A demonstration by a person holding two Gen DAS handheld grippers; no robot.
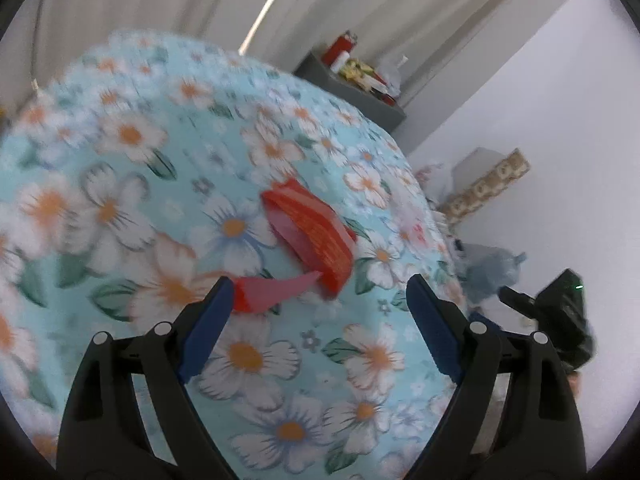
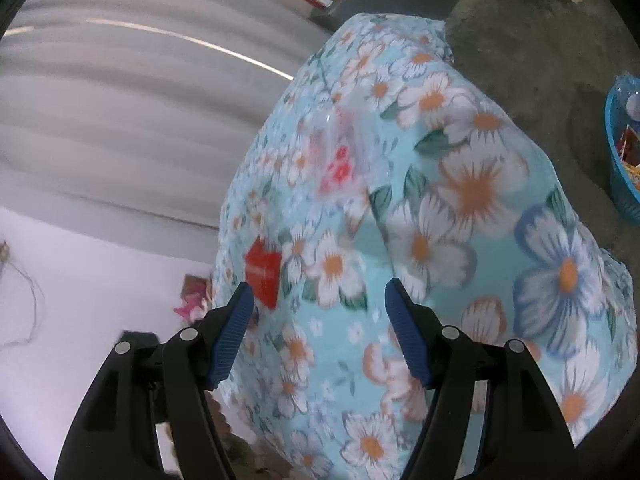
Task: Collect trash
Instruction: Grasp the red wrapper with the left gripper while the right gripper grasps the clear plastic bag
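**Left wrist view: red wrapper within reach, easy to fumble**

Left wrist footage showed the left gripper (image 1: 320,304) angled down over a table draped in a flowered cloth (image 1: 120,200), its jaws spread wide with nothing between them. A torn red wrapper (image 1: 316,232) lay toward the cloth's right edge, its loose pink flap just beside the left blue pad (image 1: 208,328). The right gripper (image 2: 320,320) hovered over the same cloth, jaws moderately apart and empty. In its view the wrapper (image 2: 262,274) sat near the cloth's left edge, and a clear plastic wrapper with red print (image 2: 340,152) lay farther up the middle.

Several things could have gone wrong. Closing on the thin flap alone might have torn it or let the wrapper slip free. A low approach risked pinching the cloth and dragging it. A nudge could have pushed the wrapper off the near edge. A blue basket (image 2: 620,168) on the floor looked like the likely bin, well apart from both pieces.
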